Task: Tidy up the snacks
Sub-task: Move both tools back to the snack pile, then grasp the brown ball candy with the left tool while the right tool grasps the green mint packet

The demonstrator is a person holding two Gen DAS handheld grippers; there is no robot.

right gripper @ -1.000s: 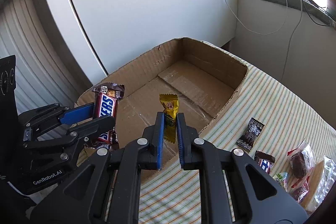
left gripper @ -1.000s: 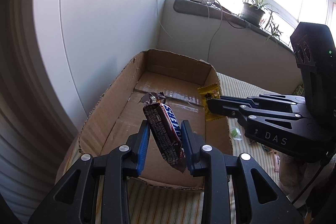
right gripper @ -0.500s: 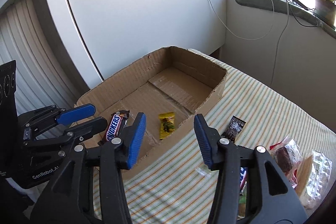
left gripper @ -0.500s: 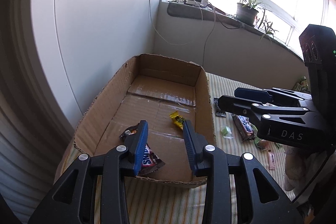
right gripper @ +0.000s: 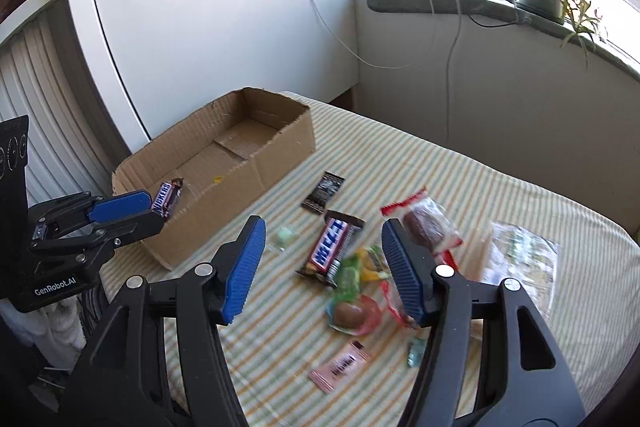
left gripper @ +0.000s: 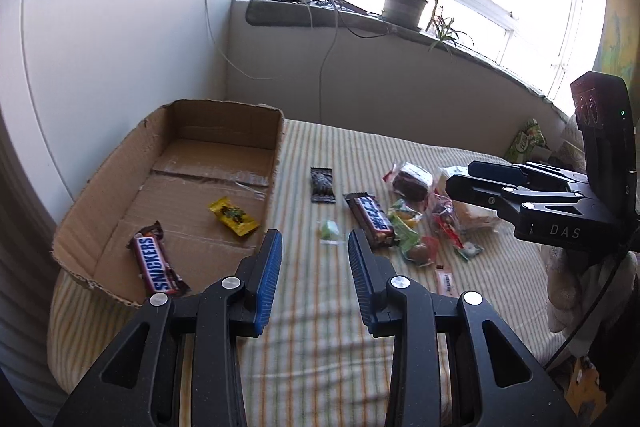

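An open cardboard box stands on the striped cloth at the left. A Snickers bar and a yellow candy lie flat inside it. My left gripper hangs open and empty above the cloth, just right of the box, with a small green candy beyond its tips. My right gripper holds nothing; its jaws are opening above a loose pile: a Milky Way bar, bright wrapped sweets and a wrapped brownie. A dark packet lies between the pile and the box.
A pink sachet and a clear bag lie near the pile. White panels rise behind the box, and cables hang down the wall. A potted plant stands on the window sill. The cloth's front edge drops off at lower left.
Both grippers opened, and the Snickers bar and the yellow candy dropped into the box. Both then swung right, away from the box, to over the striped cloth and the pile.
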